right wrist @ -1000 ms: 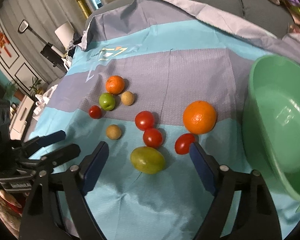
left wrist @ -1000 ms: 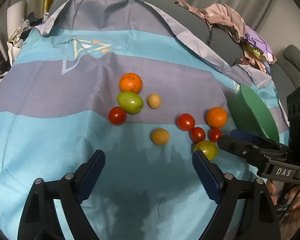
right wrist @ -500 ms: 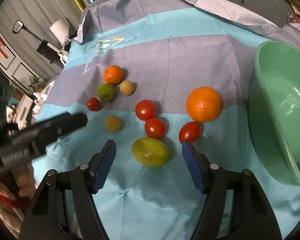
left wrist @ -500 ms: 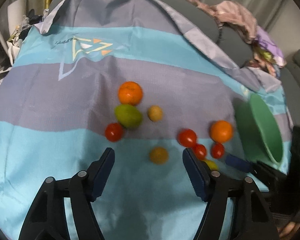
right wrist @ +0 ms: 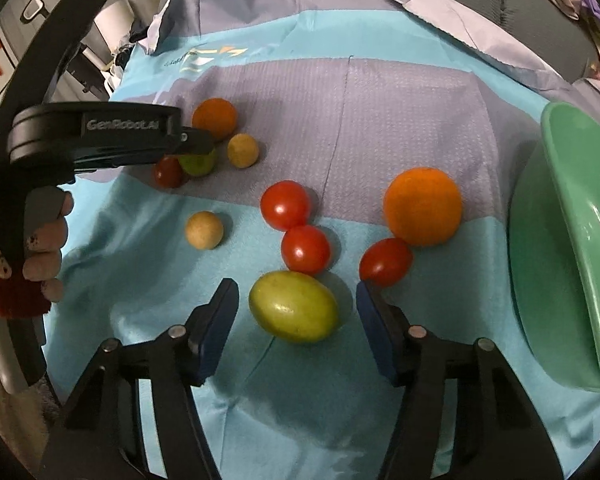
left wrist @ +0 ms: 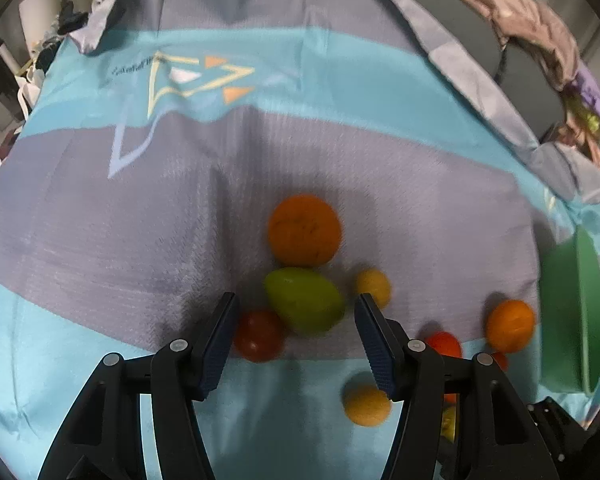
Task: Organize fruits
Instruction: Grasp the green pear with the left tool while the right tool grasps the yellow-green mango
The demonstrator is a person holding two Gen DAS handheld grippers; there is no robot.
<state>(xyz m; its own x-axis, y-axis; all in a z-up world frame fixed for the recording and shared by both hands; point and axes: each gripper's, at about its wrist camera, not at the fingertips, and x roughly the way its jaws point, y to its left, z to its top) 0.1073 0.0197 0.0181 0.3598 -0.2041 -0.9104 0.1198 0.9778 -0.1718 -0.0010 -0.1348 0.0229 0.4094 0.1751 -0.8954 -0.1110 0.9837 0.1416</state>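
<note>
While both pairs of fingers have been narrowing over the last second, each gripper has been brought down over a green fruit of its own. In the right wrist view, the right gripper point(right wrist: 296, 312) is seen half open, its blue pads on either side of the nearer yellow-green fruit point(right wrist: 293, 306) without touching it; nothing is held. A red tomato point(right wrist: 385, 261) lies just beside the right pad, at about 1 o'clock from the fruit, and two more tomatoes point(right wrist: 305, 249) are lined up at 12 o'clock. The large orange point(right wrist: 422, 206) sits beyond, and the green bowl point(right wrist: 572, 240) stands at 3 o'clock, empty as far as can be seen.

In the left wrist view, which is blurred, the left gripper point(left wrist: 296, 324) has been carried toward the far cluster, which earlier lay well ahead of it. Its fingers are likewise half open and hold nothing. The green fruit point(left wrist: 304, 300) sits just beyond their tips, a red tomato point(left wrist: 259, 335) is against the left pad, and an orange point(left wrist: 304, 230) is touching the fruit at 12 o'clock.

No fruit is judged to have been collected yet; two simultaneous grasps are being prepared, and neighbouring tomatoes may be nudged.
</note>
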